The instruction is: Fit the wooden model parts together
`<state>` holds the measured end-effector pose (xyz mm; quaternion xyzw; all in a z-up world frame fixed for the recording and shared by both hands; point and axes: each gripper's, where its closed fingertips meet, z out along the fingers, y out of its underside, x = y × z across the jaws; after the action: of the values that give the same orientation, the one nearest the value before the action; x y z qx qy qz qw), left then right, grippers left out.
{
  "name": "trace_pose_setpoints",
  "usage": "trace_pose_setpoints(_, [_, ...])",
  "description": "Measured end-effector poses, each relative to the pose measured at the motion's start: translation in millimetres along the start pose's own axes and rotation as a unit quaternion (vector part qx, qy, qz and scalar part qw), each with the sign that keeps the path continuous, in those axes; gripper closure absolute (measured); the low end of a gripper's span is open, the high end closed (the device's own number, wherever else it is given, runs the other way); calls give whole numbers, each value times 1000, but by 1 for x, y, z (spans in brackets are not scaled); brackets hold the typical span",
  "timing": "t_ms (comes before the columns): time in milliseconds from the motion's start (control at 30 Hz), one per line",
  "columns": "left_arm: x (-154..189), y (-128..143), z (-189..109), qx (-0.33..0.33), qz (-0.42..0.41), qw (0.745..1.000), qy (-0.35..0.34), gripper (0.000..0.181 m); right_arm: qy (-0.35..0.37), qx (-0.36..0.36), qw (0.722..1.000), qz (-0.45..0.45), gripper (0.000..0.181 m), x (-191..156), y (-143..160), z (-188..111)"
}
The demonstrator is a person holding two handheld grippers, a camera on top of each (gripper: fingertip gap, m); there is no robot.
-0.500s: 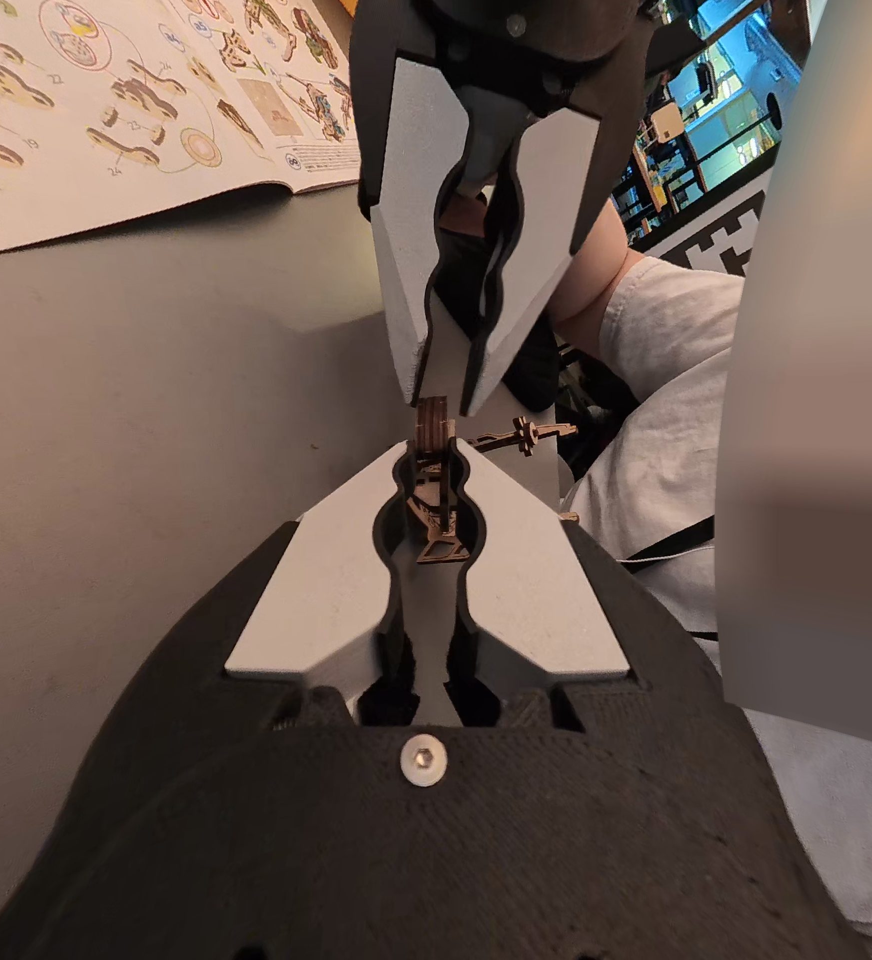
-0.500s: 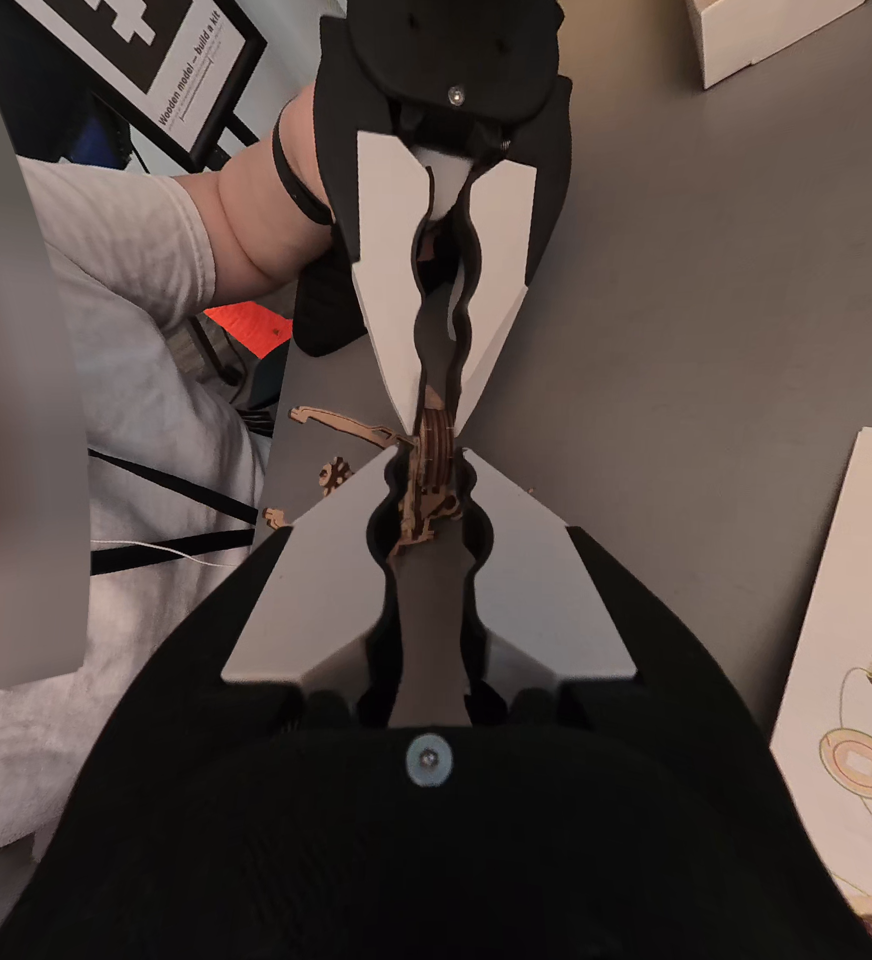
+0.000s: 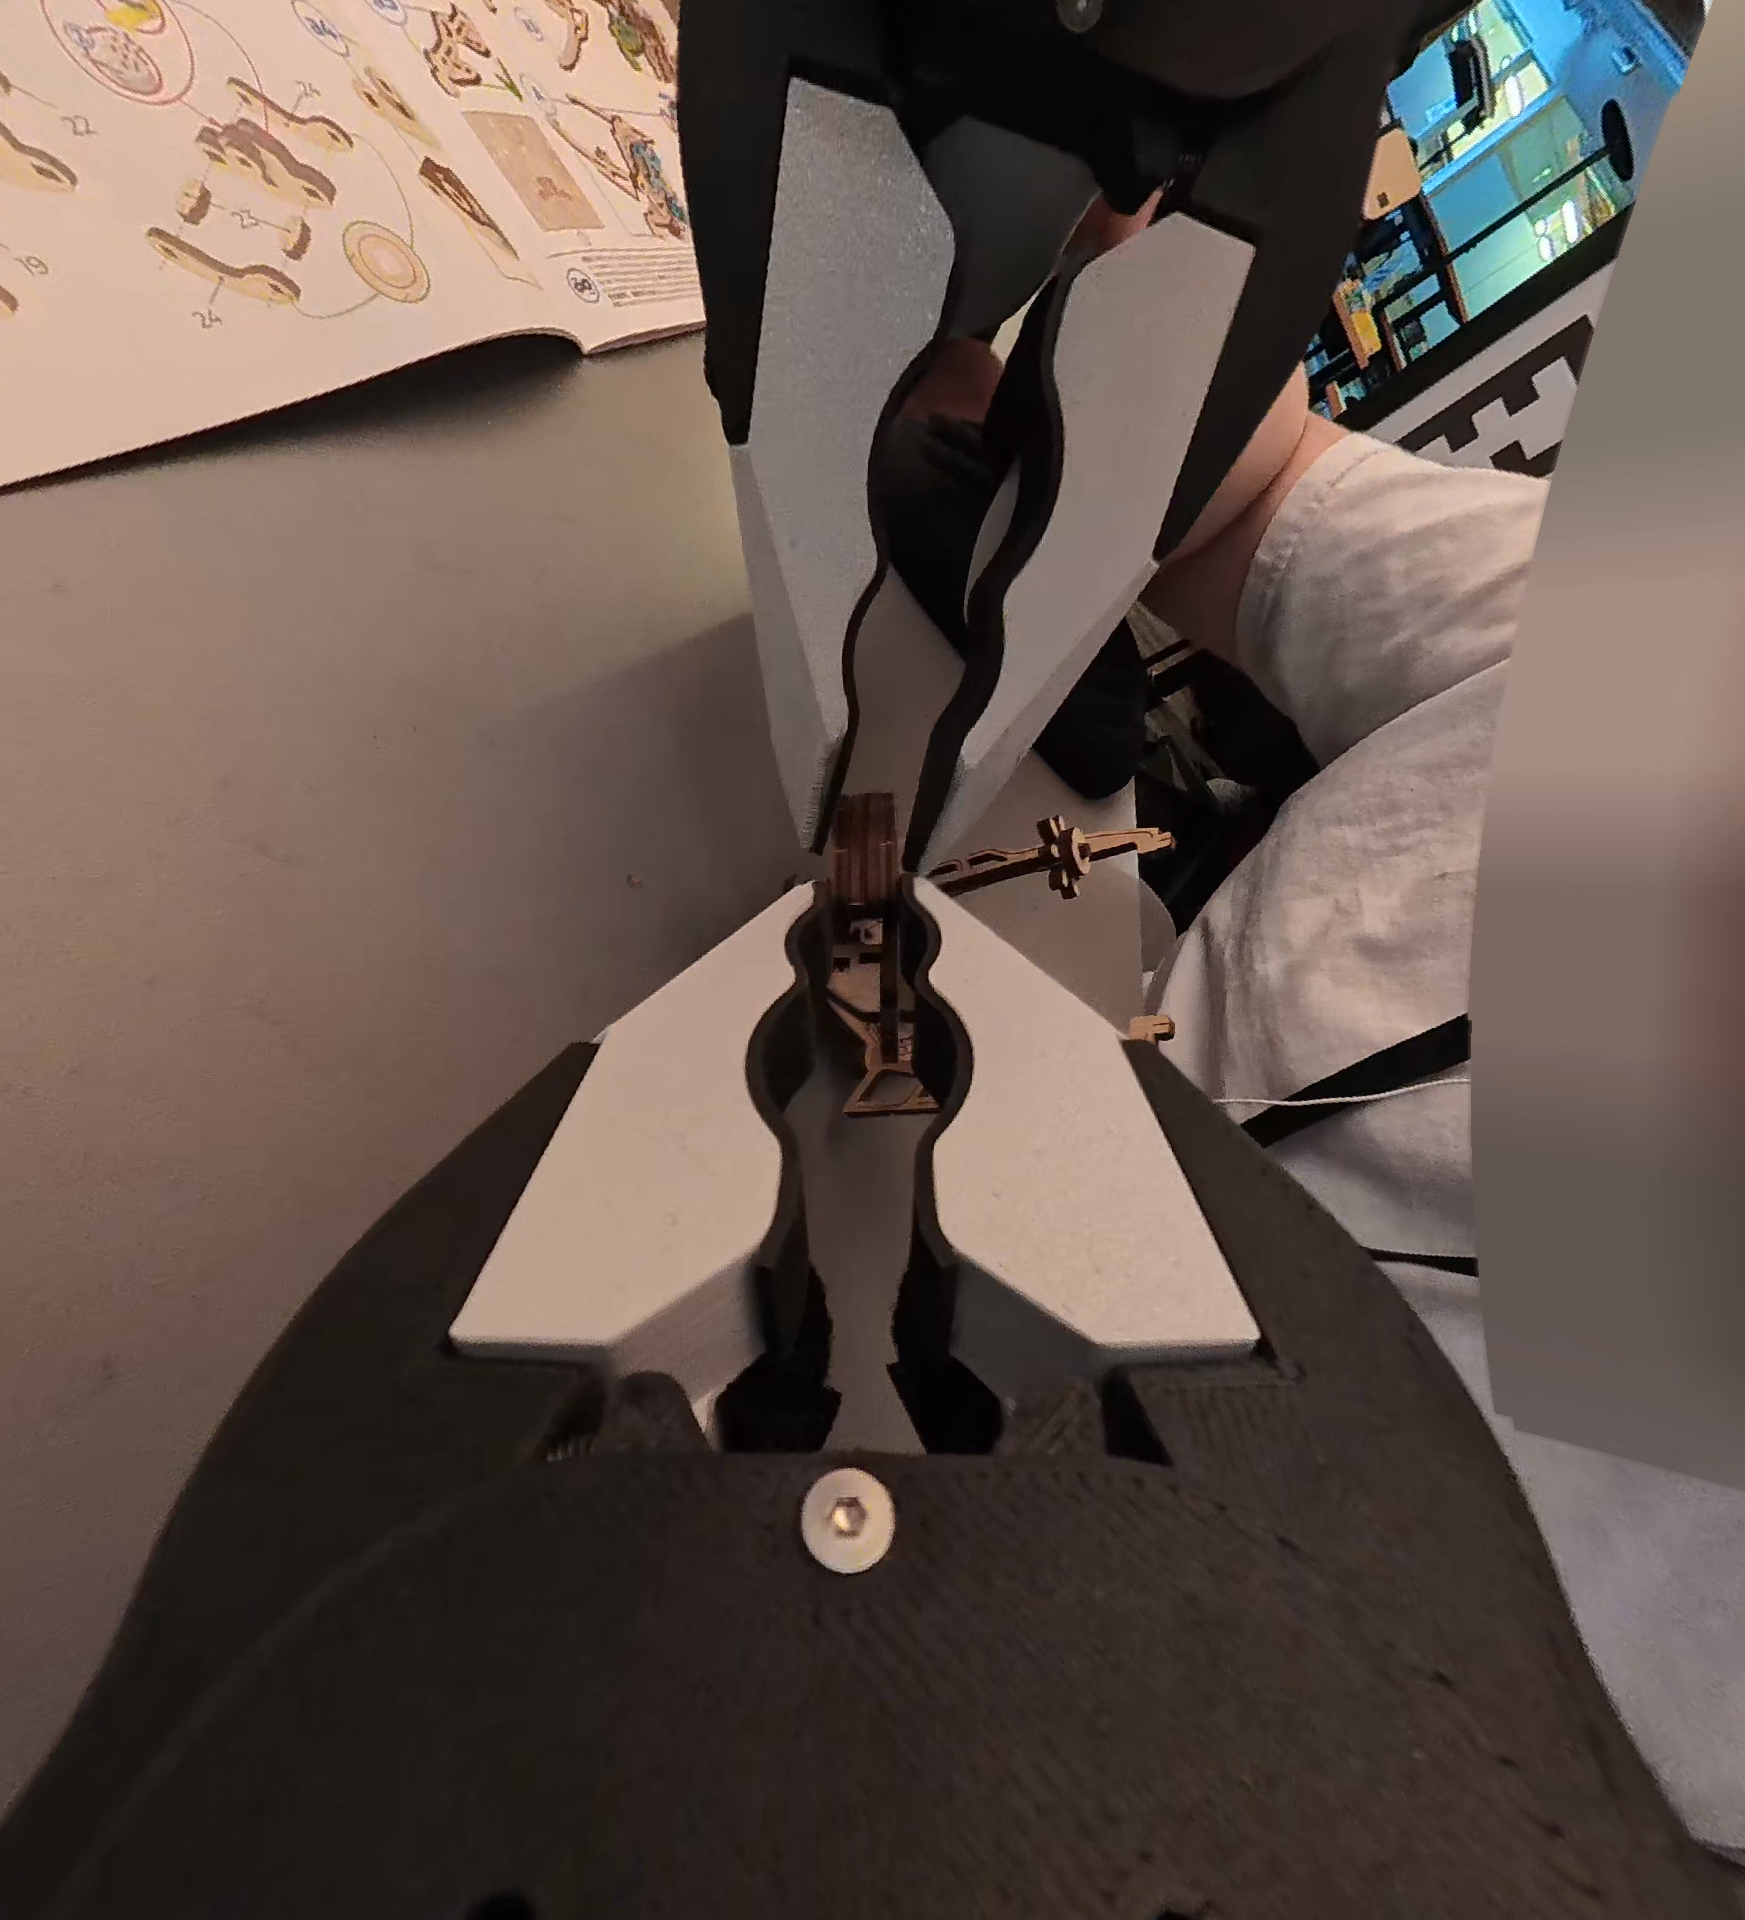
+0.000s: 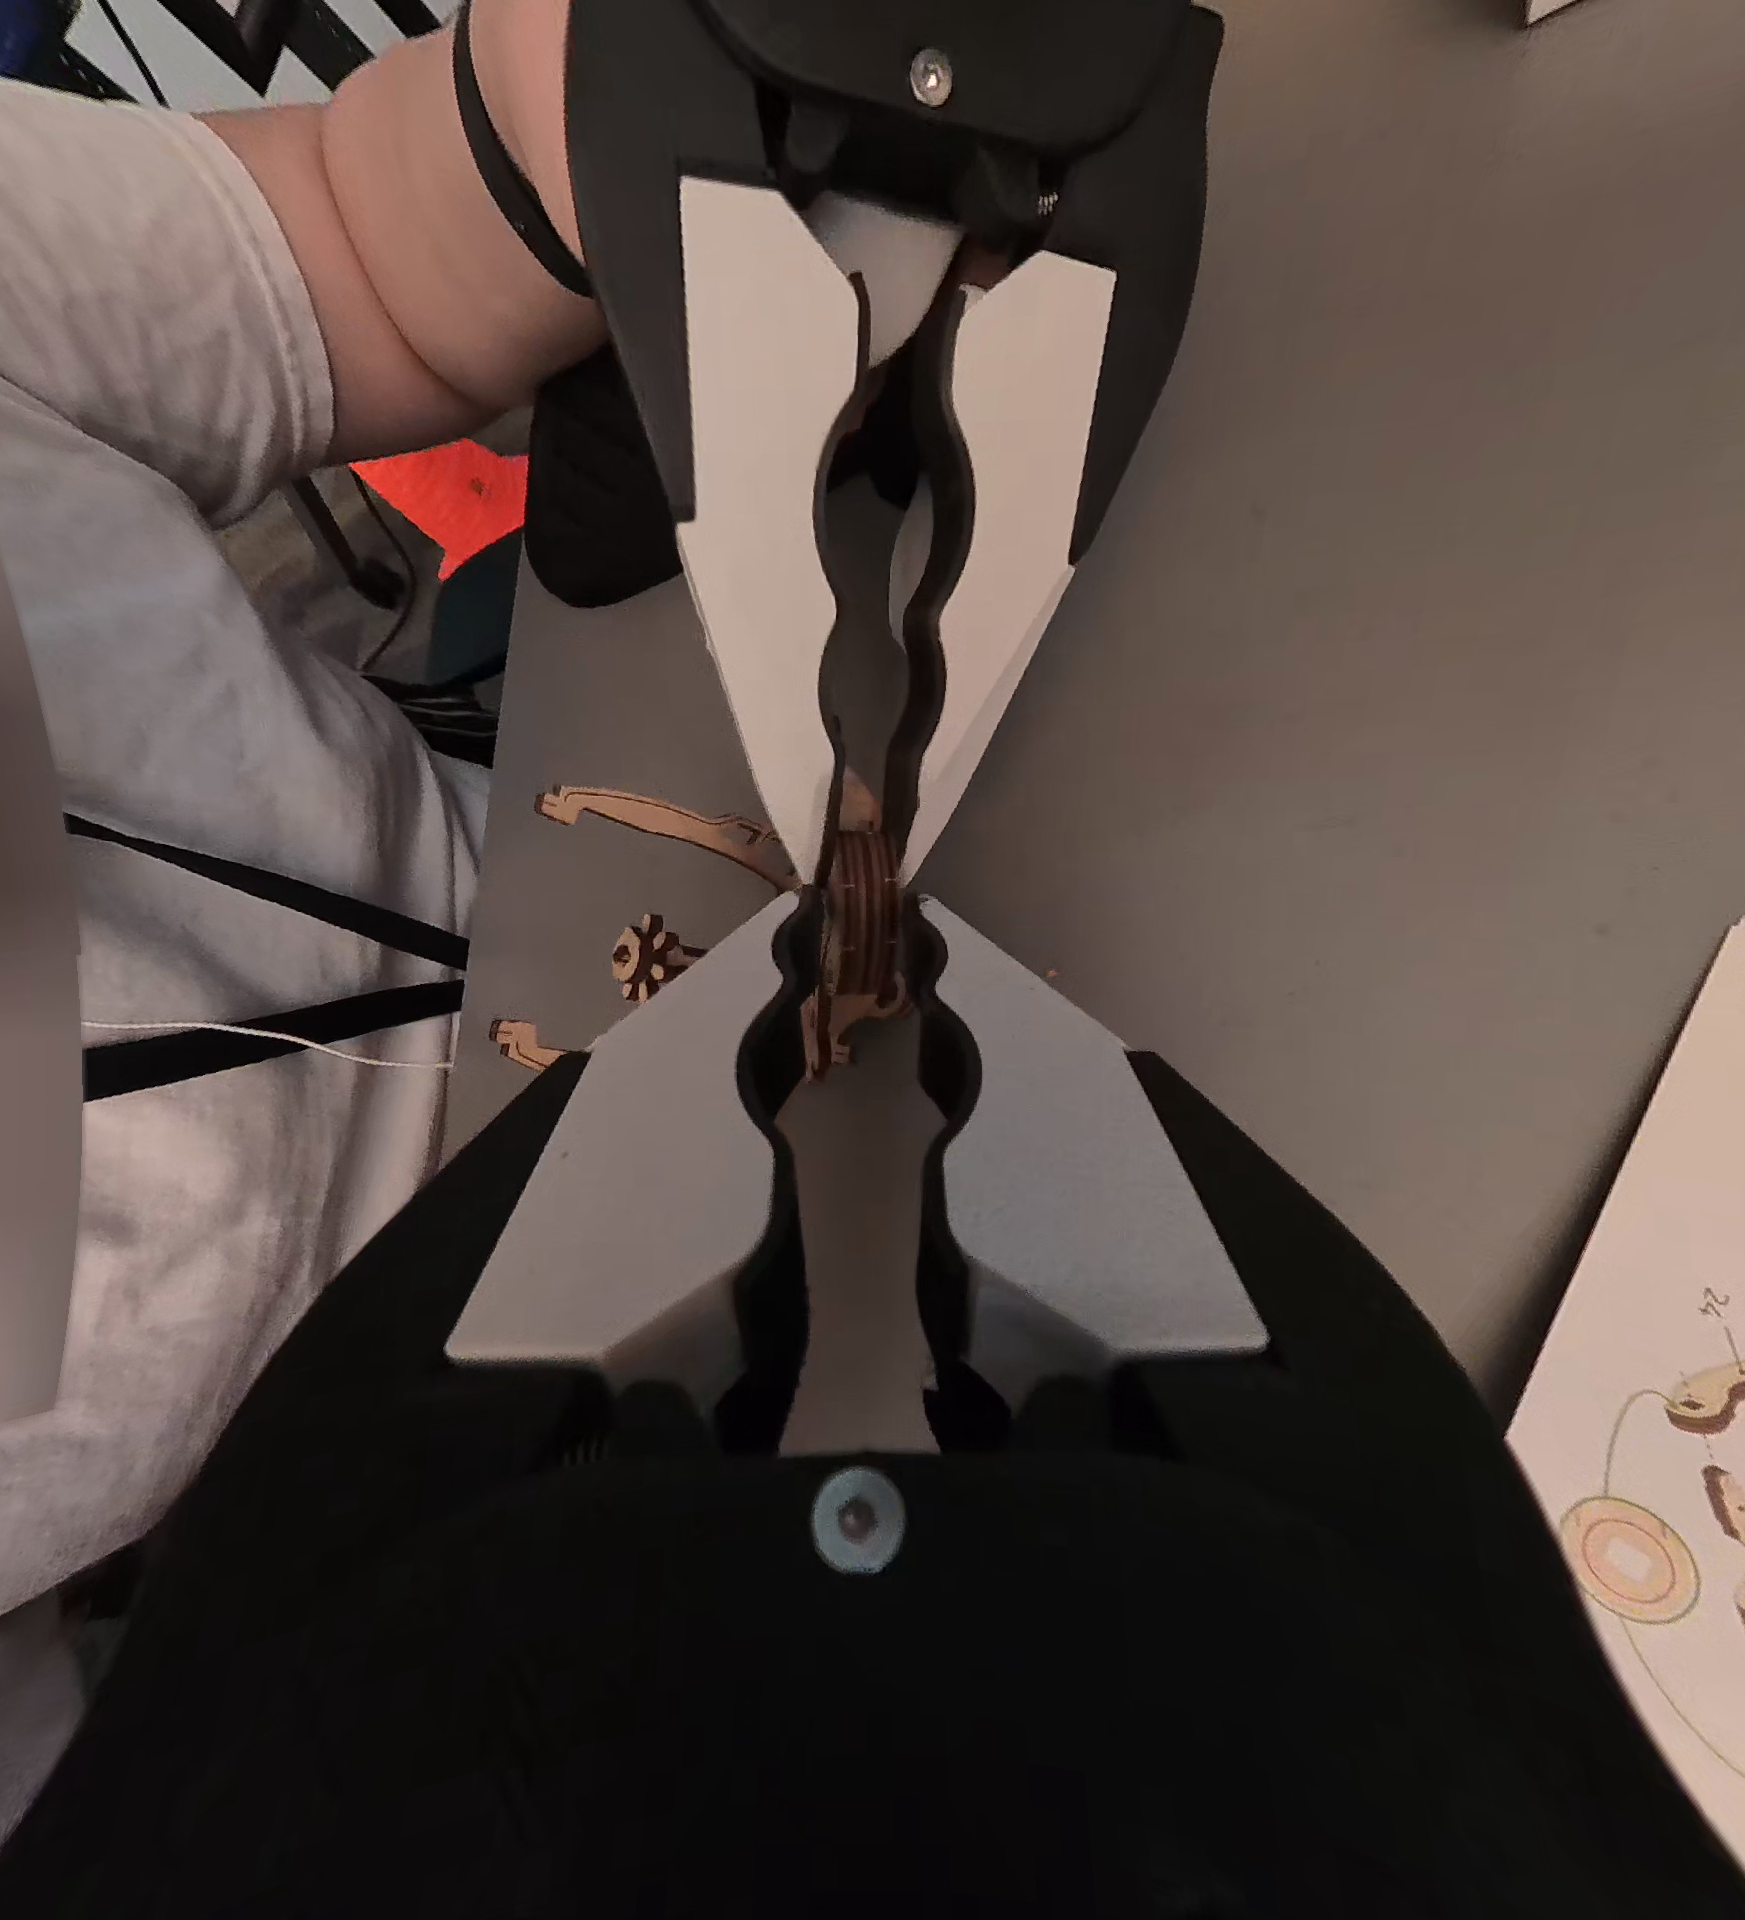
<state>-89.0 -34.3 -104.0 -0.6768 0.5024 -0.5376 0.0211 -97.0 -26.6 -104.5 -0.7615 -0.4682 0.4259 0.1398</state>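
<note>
Left gripper (image 3: 863, 894): fingers clenched on the wooden model (image 3: 873, 997); its tips meet the other gripper's tips nose to nose above the table
Right gripper (image 3: 873, 831): enters the left wrist view from 12 o'clock; pinched on the layered wooden disc (image 3: 866, 844) at the model's top end
Wooden model: squeezed between both pairs of tips; in the right wrist view its stacked rings sit at the centre (image 4: 863, 914)
Thin wooden arm (image 3: 1050, 854): juts from the model toward 3 o'clock, a small cog on it
Loose wooden parts (image 4: 652, 956): on the grey table (image 4: 1367, 623) at 9 o'clock of the tips, near its edge
Instruction booklet (image 3: 224, 208): lies open at 11 o'clock
Person's sleeve (image 3: 1367, 644): white, at 3 o'clock
</note>
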Motion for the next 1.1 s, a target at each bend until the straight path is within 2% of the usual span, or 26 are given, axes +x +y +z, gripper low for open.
trace_pose_setpoints(700, [-2, -2, 0, 12, -1, 1000, 7, 171, 58, -33, 996, -60, 170, 3, 3, -2])
trace_pose_setpoints(767, [-1, -3, 0, 17, -1, 1000, 10, 166, 65, -31, 996, -61, 170, 4, 4, -3])
trace_pose_setpoints(833, [-3, -6, -4, 25, -7, 1000, 0, 147, 72, -27, 995, -61, 170, 5, 5, -6])
trace_pose_setpoints(867, [-4, -7, -8, 30, -4, 1000, -6, 145, 74, -22, 995, -58, 170, 6, 6, -9])
trace_pose_setpoints(1000, [-12, 3, -21, 23, -7, 999, -39, 154, 90, 6, 995, -49, 170, 6, 8, -25])
trace_pose_setpoints(1100, [-8, 15, -12, -5, -39, 999, -14, 160, 95, 39, 994, -46, 170, 4, 6, -39])
